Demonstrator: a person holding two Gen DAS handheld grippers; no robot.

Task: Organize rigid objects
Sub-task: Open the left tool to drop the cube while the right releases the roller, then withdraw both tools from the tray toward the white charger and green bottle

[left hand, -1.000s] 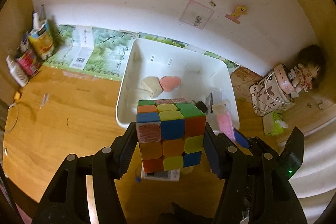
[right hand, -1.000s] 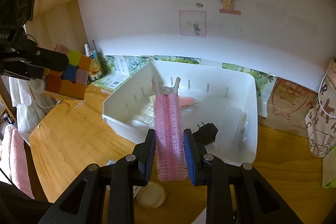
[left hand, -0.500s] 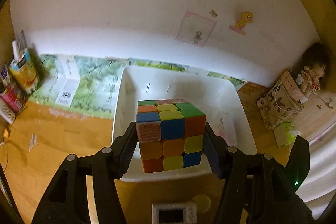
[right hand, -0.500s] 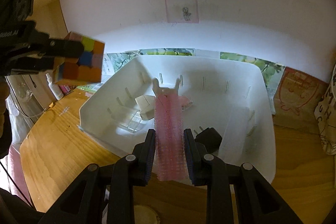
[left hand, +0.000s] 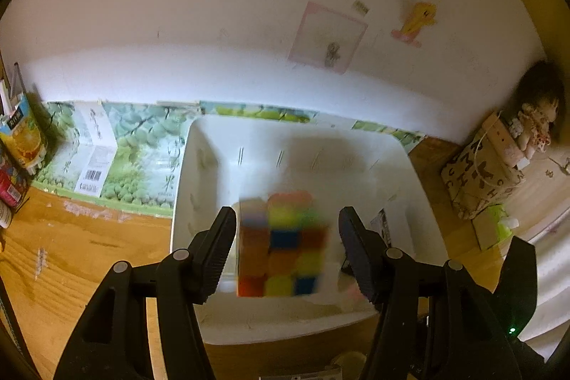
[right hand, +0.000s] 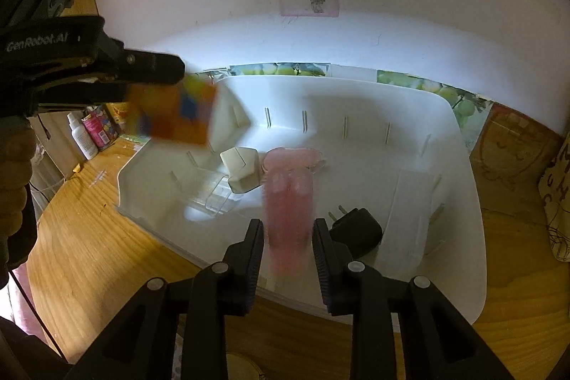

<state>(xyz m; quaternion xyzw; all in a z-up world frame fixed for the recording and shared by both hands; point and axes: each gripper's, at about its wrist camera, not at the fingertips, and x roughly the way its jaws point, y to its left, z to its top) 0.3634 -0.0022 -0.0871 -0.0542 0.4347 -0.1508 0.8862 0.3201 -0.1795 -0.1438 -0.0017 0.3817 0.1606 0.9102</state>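
A: Left wrist view?
B: Close above the white bin (left hand: 181, 187), angled down toward the wall (left hand: 213, 24).
A: Right wrist?
B: Same tilt, close over the bin's (right hand: 463, 202) near rim. Both share bin, wall drawing (left hand: 326, 38), wooden table (right hand: 89, 237).

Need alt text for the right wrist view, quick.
The right gripper is opening, and a blurred pink bristly brush drops between its fingers over the white bin, which holds a black plug.
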